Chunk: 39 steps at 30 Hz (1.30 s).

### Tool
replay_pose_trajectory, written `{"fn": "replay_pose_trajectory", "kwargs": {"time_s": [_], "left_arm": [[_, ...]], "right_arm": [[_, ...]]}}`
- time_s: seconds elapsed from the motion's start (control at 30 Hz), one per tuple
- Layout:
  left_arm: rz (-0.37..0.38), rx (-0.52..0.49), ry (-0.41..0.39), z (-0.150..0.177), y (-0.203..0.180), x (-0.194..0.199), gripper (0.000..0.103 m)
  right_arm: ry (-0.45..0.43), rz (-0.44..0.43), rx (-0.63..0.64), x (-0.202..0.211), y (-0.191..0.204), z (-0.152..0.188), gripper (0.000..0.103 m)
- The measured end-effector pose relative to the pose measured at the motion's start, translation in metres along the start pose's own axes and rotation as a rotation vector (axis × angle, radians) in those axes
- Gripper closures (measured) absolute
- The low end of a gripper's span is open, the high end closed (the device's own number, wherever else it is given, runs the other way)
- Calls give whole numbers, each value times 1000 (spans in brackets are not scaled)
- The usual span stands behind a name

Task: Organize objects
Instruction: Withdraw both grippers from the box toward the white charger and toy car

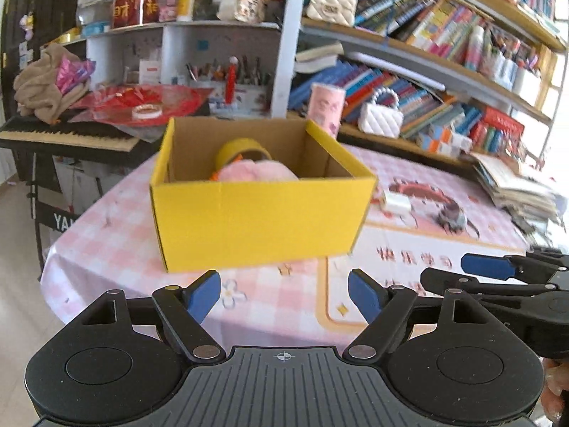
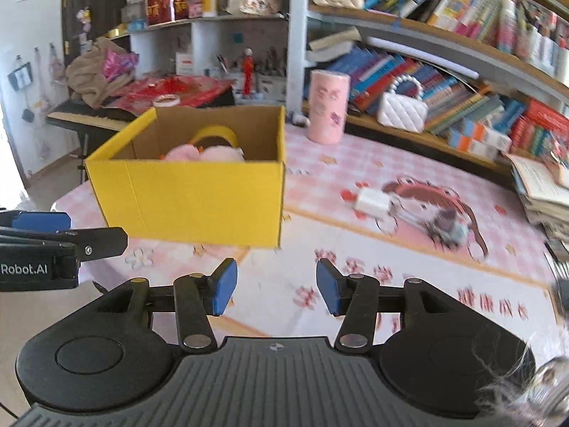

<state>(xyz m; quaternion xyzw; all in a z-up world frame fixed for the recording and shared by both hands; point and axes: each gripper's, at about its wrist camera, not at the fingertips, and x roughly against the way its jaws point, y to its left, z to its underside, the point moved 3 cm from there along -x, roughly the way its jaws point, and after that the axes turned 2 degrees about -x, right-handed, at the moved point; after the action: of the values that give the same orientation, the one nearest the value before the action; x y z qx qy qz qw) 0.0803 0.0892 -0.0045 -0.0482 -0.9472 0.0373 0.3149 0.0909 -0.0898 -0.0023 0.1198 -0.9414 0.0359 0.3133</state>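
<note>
A yellow cardboard box (image 1: 256, 217) (image 2: 192, 199) stands on the pink checked tablecloth (image 1: 277, 295) (image 2: 355, 163). Inside it lie a pink plush toy (image 1: 256, 172) (image 2: 206, 153) and a yellow tape roll (image 1: 242, 149) (image 2: 215, 131). My left gripper (image 1: 284, 297) hangs open just short of the box's near wall, nothing between its blue pads. My right gripper (image 2: 276, 286) is open too, empty, over the cloth to the right of the box. On the cloth farther right lie a small white block (image 1: 396, 202) (image 2: 371, 201) and a small grey-blue object (image 1: 451, 219) (image 2: 450, 227).
A pink cylinder (image 1: 325, 108) (image 2: 327, 106) stands behind the box. Bookshelves with a white quilted bag (image 1: 380, 115) (image 2: 402, 108) line the back right. A stack of papers (image 1: 515, 188) (image 2: 544, 192) sits at the right edge. A keyboard (image 1: 67, 135) stands at the left.
</note>
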Motion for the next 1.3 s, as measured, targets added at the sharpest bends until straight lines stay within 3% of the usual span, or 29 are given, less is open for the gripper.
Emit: {"fn": "replay_pose_trajectory", "kwargs": {"time_s": [0.53, 1.3], "left_arm": [[95, -97, 72, 29, -35, 5, 22], [253, -214, 123, 26, -104, -24, 21]], "right_arm": [[41, 135, -109, 35, -19, 46, 47], [66, 309, -238, 59, -80, 71, 42]]}}
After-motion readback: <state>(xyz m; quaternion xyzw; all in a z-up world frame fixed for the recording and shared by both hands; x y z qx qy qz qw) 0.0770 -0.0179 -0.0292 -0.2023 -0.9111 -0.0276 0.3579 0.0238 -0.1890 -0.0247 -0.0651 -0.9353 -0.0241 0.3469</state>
